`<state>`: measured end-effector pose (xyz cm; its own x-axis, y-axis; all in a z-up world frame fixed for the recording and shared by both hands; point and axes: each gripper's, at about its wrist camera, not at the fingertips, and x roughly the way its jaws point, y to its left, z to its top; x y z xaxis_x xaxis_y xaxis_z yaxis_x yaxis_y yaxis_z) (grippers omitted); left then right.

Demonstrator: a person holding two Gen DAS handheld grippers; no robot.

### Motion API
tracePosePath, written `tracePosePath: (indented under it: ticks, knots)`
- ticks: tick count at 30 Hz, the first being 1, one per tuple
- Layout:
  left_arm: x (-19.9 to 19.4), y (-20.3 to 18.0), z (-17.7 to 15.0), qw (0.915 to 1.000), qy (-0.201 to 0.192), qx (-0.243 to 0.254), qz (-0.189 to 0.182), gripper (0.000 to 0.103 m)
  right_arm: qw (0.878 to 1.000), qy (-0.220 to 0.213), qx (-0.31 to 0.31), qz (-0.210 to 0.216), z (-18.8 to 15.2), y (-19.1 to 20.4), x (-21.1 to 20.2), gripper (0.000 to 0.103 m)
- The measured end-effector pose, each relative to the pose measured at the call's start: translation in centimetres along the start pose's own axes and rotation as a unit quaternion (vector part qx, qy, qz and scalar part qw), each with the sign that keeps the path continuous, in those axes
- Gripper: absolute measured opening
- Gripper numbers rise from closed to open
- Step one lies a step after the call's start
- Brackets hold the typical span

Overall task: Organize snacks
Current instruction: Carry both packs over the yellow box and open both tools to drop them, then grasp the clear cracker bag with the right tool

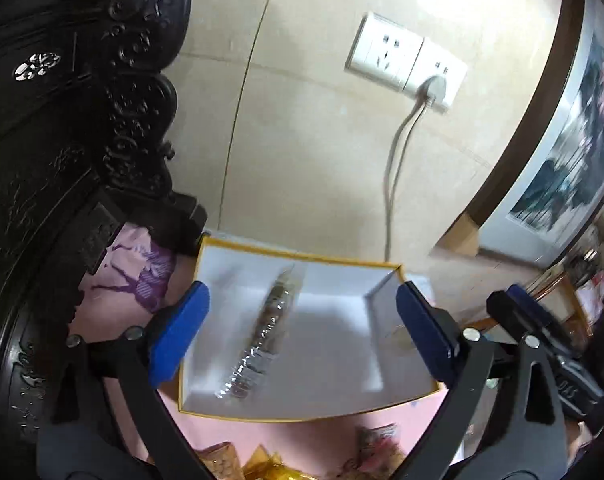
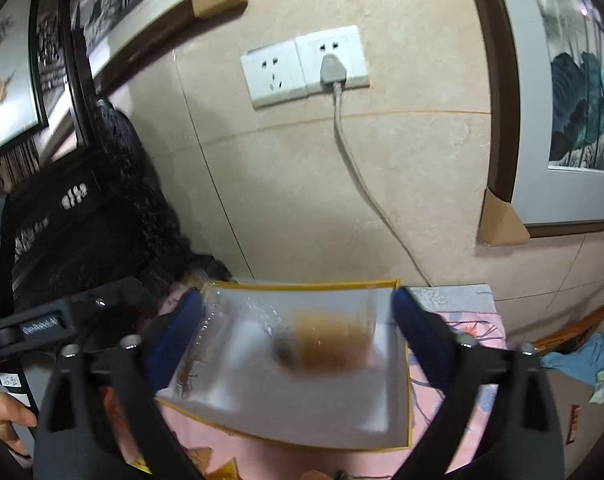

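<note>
A white box with a yellow rim (image 1: 302,256) lies open on a pink cloth against the wall. In the left wrist view a long clear-wrapped snack (image 1: 264,336) is blurred over the box floor, between the fingers of my open left gripper (image 1: 302,332). In the right wrist view the box rim (image 2: 302,285) shows too, and a blurred brown snack (image 2: 329,344) in clear wrap hangs over the box between the wide-apart fingers of my right gripper (image 2: 298,340). I cannot tell if either snack is falling or lying. The right gripper also shows in the left wrist view (image 1: 541,320).
More wrapped snacks (image 1: 377,448) lie on the pink cloth (image 1: 317,436) in front of the box. A dark carved wooden piece (image 1: 62,160) stands at the left. A wall socket with a plugged cable (image 2: 333,68) and framed paintings (image 2: 573,100) are behind.
</note>
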<state>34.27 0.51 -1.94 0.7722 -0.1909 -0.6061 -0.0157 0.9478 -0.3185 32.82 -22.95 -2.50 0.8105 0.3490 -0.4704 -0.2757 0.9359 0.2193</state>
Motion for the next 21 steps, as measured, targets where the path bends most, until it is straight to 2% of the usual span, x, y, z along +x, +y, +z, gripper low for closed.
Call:
tracePosePath:
  ticks: [6, 14, 17, 21]
  knots:
    - [-2.3, 1.2, -1.4, 0.9998, 0.001, -0.018, 0.002, 0.099, 1.000, 0.023, 0.000, 0.001, -2.3, -0.1, -1.3, 0.098]
    - [-6.0, 0.8, -5.3, 0.9995, 0.006, 0.023, 0.023, 0.099, 0.999, 0.051, 0.006, -0.009, -5.9, -1.2, -4.3, 0.098]
    - [-7.4, 1.1, -7.6, 0.9991, 0.015, 0.027, 0.028, 0.099, 0.997, 0.078, 0.006, -0.010, -8.1, -2.2, -5.0, 0.098]
    - [-8.5, 1.7, -10.7, 0.9984, 0.042, 0.020, 0.031, 0.099, 0.989, 0.144, 0.016, -0.007, -12.0, -3.5, -4.9, 0.098]
